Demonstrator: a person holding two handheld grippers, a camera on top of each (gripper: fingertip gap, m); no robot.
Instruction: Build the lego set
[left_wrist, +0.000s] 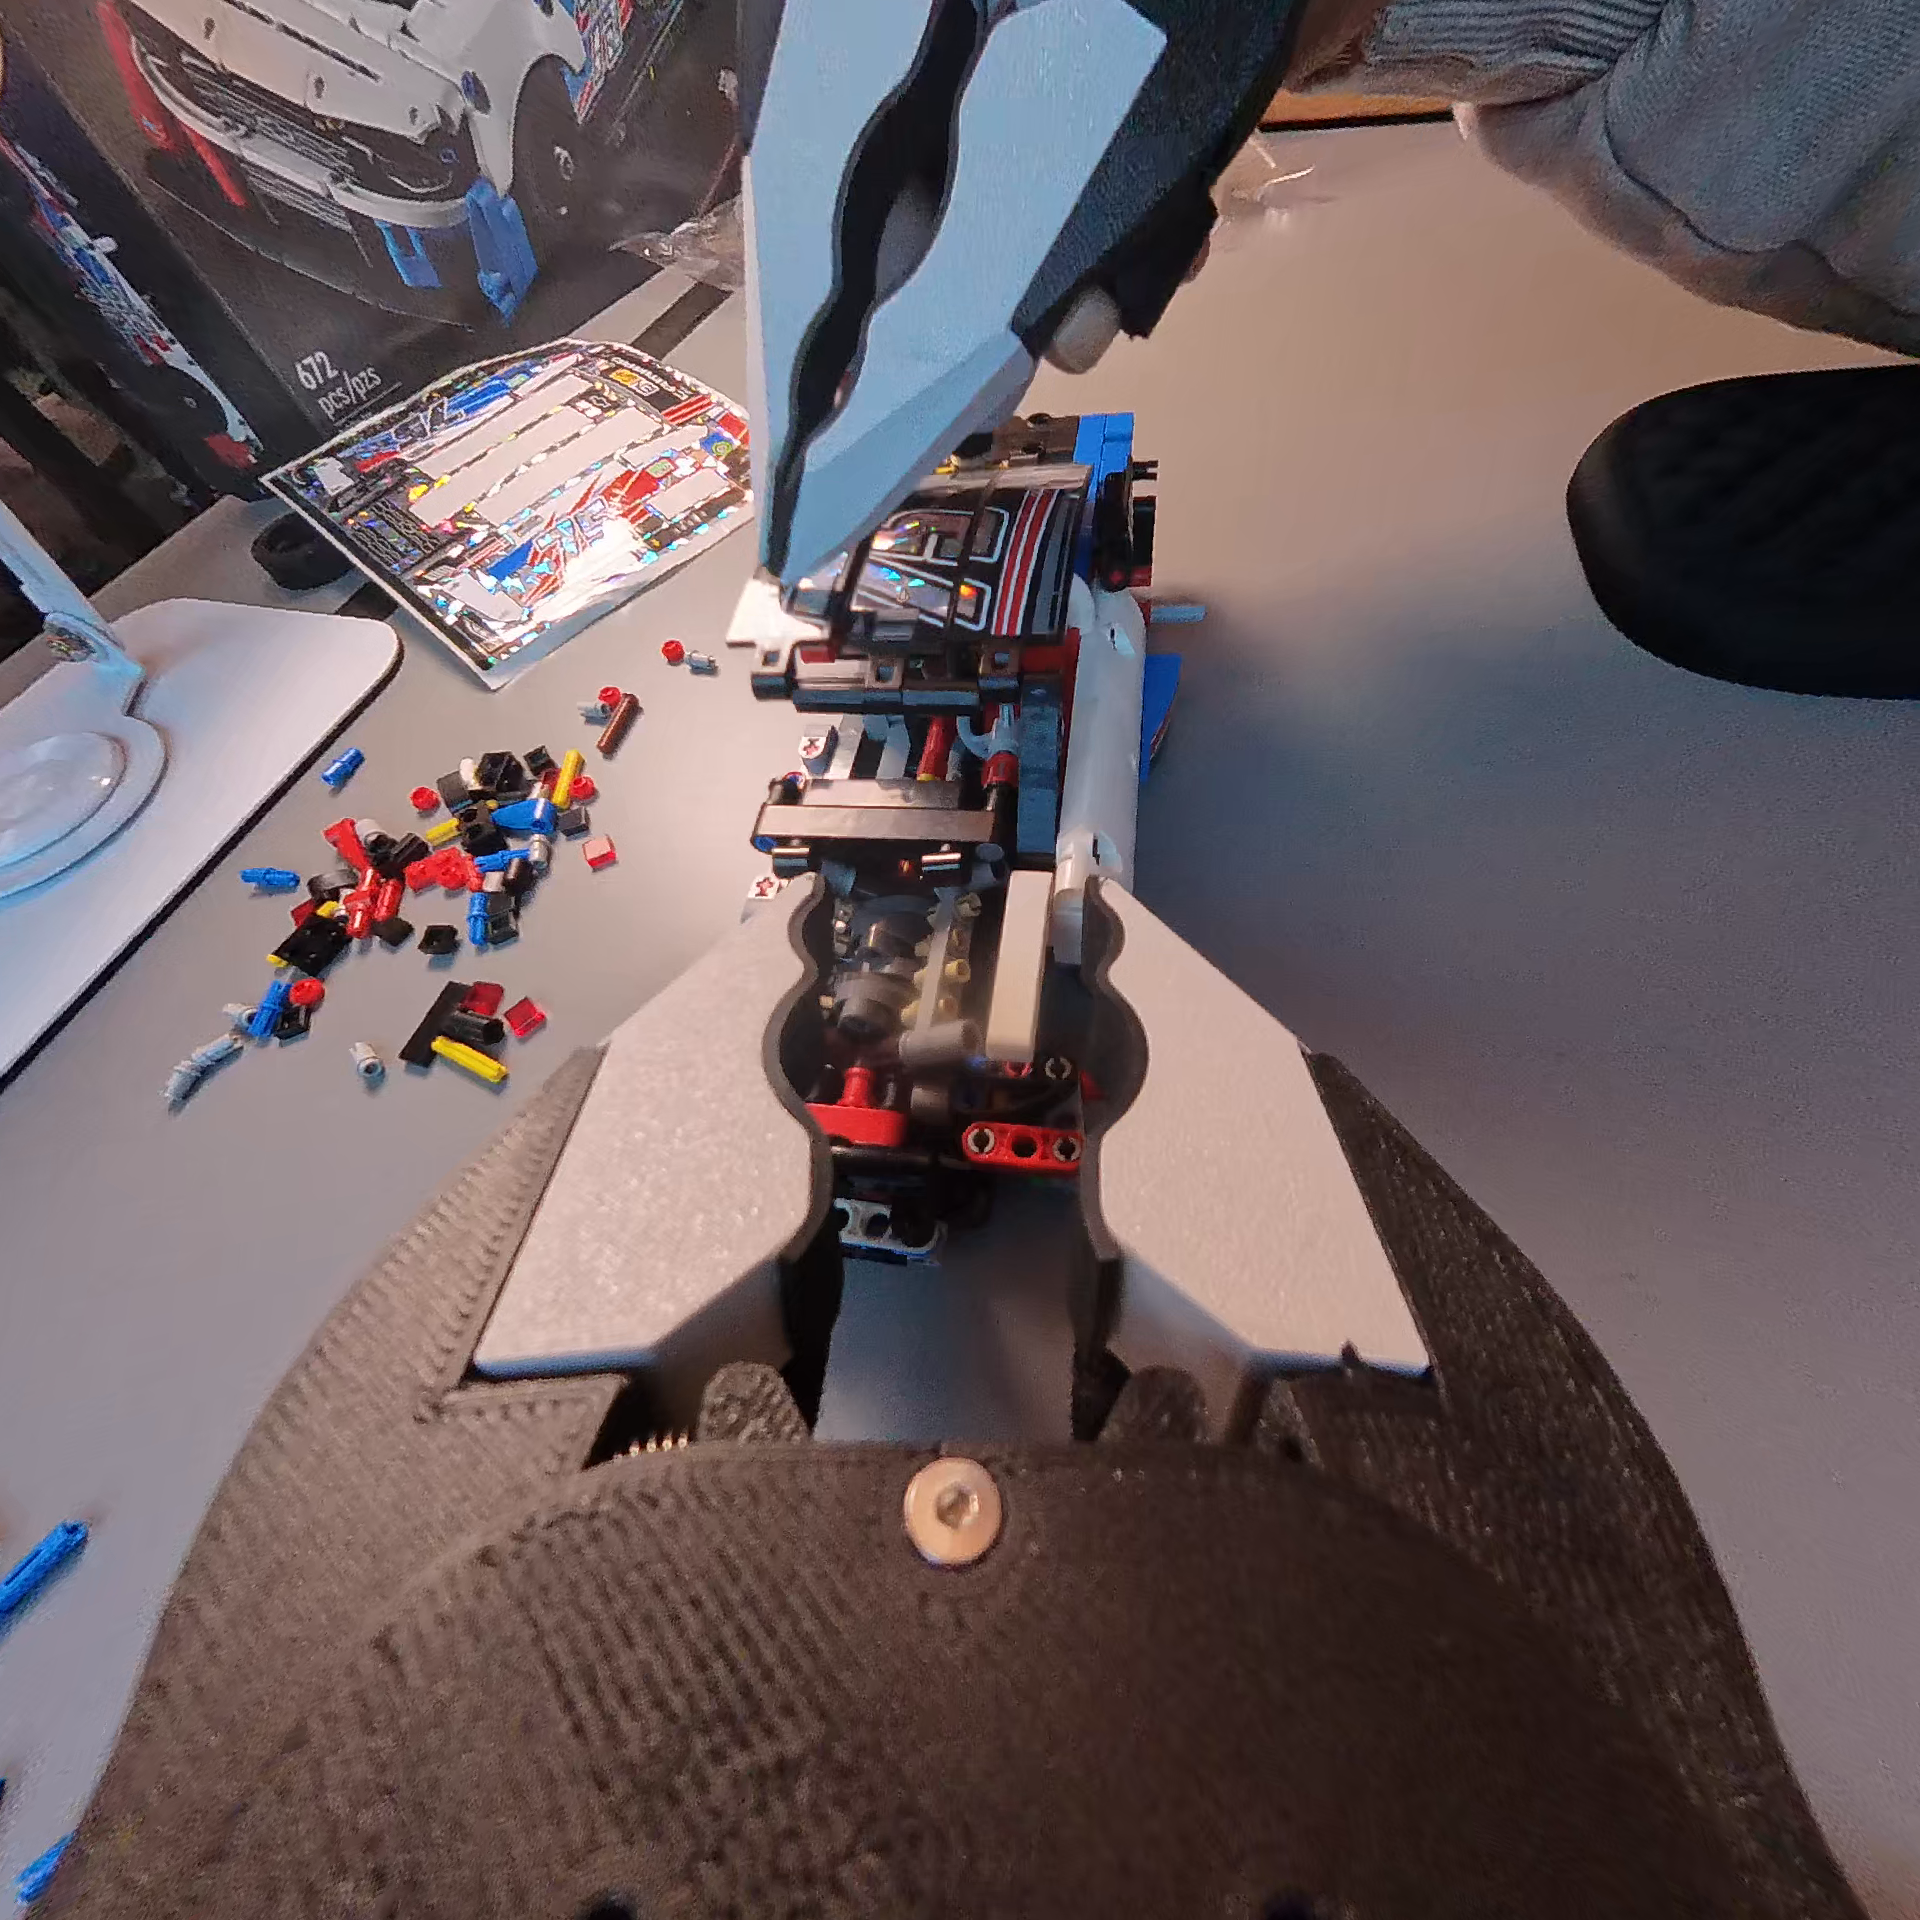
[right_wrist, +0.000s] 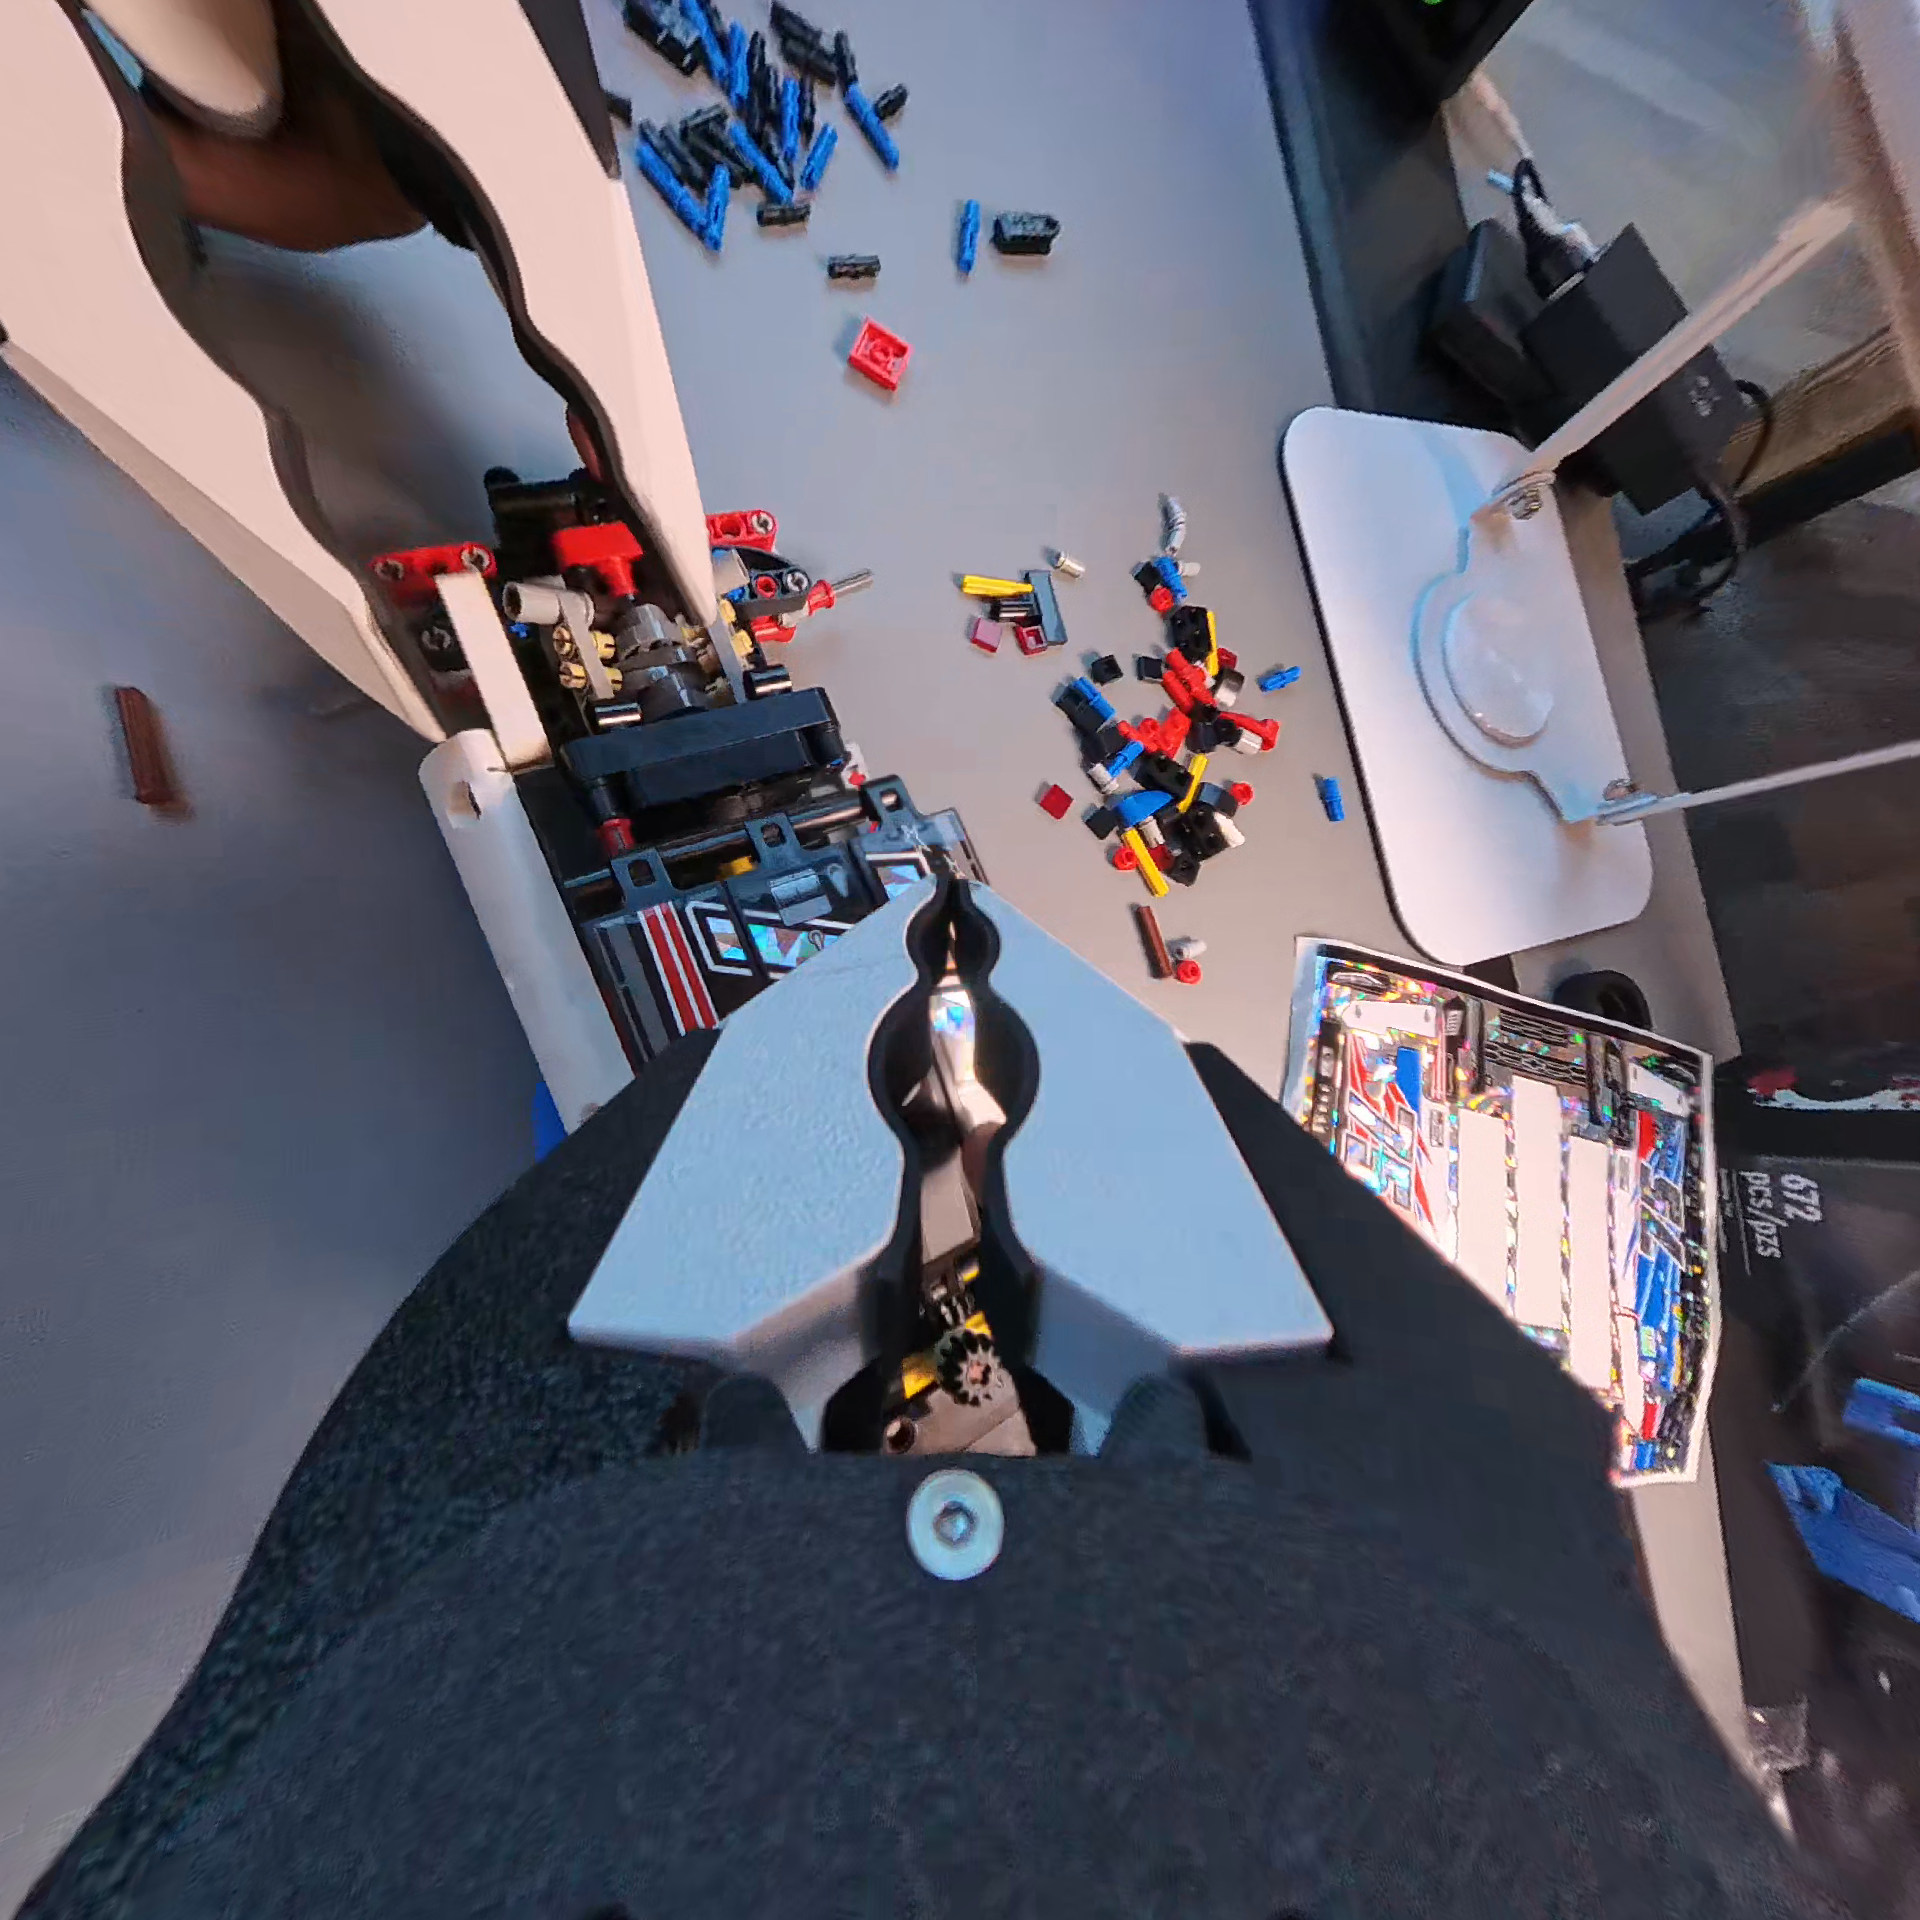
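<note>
**Op:** Grey desktop (left_wrist: 1403, 935) under both my cameras, with the half-built car chassis of black, red and white plastic beams (left_wrist: 935, 790) lying lengthwise in the middle of it.

**Obs:** Why is your left gripper (left_wrist: 951, 935) wrapped around its end?

**Op:** To brace it, I'd say. Its grey fingers sit either side of the end with the grey gear cluster, spread to the model's width and seemingly touching its flanks, so a push elsewhere shouldn't slide it.

**Obs:** And the right?

**Op:** My right gripper (right_wrist: 951, 894) comes in from the opposite end, tips drawn nearly together over the black panel with red stripes and shiny foil stickers (right_wrist: 727, 956). Whether they pinch anything, I can't tell.

**Obs:** Spares?

**Op:** Loose pile of small red, blue, black and yellow pieces (left_wrist: 436, 873) near the model's side, the glittery sticker sheet (left_wrist: 530, 499) beyond, kept within reach.

**Obs:** Finished?

**Op:** No; gears and beams lie exposed.
</note>
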